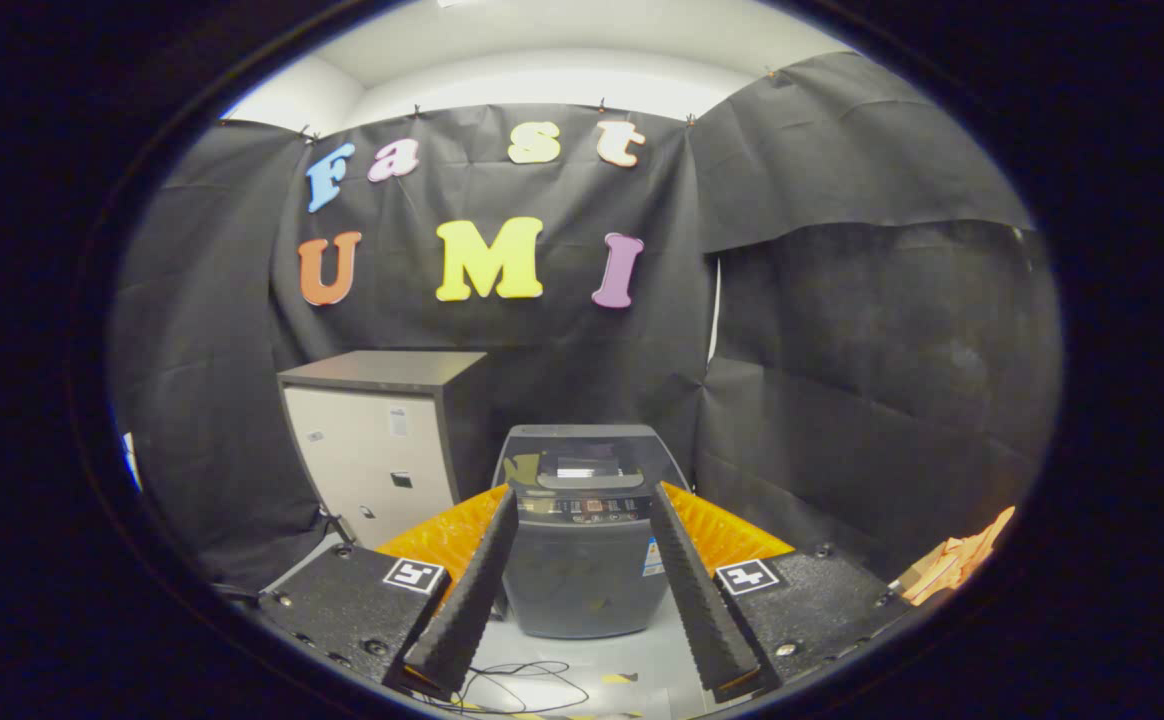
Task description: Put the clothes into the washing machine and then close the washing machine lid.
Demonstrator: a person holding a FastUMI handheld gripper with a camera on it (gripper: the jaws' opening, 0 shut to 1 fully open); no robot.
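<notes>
tongs [582,590]: spread wide, holding nothing
washer [587,535]: straight ahead beyond the tips, lid looks shut, hard to tell
clothes [957,565]: orange heap off right
plan: I'd swing right, pinch deep

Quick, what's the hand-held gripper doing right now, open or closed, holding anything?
Hand-held gripper: open, fingers spread, holding nothing; the washing machine stands beyond them, seen through the gap.

The hand-held gripper [582,590] points level ahead, its fingers spread apart, holding nothing
</notes>
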